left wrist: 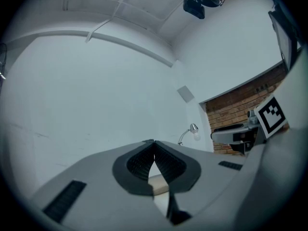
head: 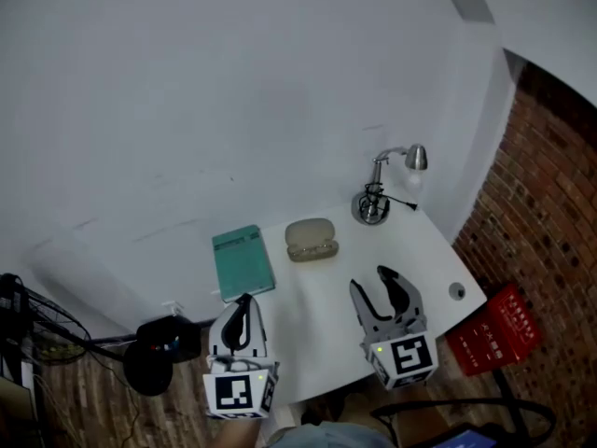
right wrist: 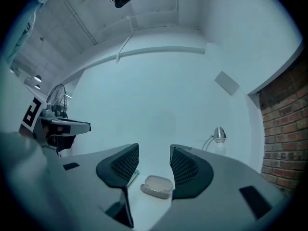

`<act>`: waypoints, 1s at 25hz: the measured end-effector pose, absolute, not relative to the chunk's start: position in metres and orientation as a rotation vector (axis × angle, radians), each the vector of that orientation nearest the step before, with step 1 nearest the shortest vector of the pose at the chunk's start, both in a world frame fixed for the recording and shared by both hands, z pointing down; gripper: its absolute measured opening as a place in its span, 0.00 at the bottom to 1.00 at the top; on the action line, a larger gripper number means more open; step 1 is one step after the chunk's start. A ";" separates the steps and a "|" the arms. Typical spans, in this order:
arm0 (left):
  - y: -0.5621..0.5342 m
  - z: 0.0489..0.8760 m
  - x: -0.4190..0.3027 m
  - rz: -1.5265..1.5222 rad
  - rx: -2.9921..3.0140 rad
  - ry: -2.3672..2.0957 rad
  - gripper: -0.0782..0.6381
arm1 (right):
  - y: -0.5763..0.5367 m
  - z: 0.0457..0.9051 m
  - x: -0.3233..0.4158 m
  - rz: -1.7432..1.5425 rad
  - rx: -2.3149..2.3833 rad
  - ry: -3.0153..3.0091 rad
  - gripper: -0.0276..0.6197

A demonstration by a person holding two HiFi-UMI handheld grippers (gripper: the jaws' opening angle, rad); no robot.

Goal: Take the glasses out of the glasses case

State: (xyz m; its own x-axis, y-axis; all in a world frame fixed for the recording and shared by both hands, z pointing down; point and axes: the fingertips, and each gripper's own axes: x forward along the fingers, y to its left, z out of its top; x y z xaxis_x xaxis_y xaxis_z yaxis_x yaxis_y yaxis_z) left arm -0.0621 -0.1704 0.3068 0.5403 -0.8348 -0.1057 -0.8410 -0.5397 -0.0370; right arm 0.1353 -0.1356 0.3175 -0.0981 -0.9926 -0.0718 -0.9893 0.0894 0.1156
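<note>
Closest to me, left gripper (head: 244, 299) and right gripper (right wrist: 154, 147) hang over the near edge of the white bench (head: 438, 261). Further back a green book (head: 242, 261) lies flat, and just beside it sits the glasses case (head: 311, 239), closed, with the desk lamp (head: 378, 189) near its far side. Left jaws are clenched tip to tip on nothing. Right jaws stand released and wide, and the case shows in their gap but well beyond the pads. Now my worries, and these are judgements. That case looks smooth, rounded and loose on a slick top, so a one-sided push at the lid could skate it into the book or toward the lamp base. I reckon one gripper has to pin the lower shell while the other lifts. With the left jaws closed I can only nudge, not pinch. A springy lid might snap back, and too hard a squeeze could bend the frames. As for writing, the book cover carries pale print too small to read. Lettering on the red box (head: 494, 332) beside the bench I can't make out, and the marker cubes show only black-and-white squares.
</note>
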 end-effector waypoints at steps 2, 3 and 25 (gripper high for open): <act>-0.182 0.305 -0.057 0.125 -2.666 1.494 0.12 | -0.152 0.317 0.140 -0.216 2.058 -2.327 0.38; -0.188 0.305 -0.054 0.123 -2.660 1.506 0.12 | -0.161 0.317 0.143 -0.214 2.039 -2.339 0.38; -0.293 0.330 -0.037 -0.036 -2.505 1.899 0.12 | -0.328 0.352 0.190 -0.107 1.641 -2.521 0.36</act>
State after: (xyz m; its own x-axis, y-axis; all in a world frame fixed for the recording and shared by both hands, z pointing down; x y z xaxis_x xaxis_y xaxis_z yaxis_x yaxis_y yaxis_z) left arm -0.0373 -0.2930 0.3296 0.2702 -0.9626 0.0198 -0.9627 -0.2704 -0.0123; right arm 0.1901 -0.3284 0.3522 -0.3991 -0.9141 0.0714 -0.9048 0.4053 0.1309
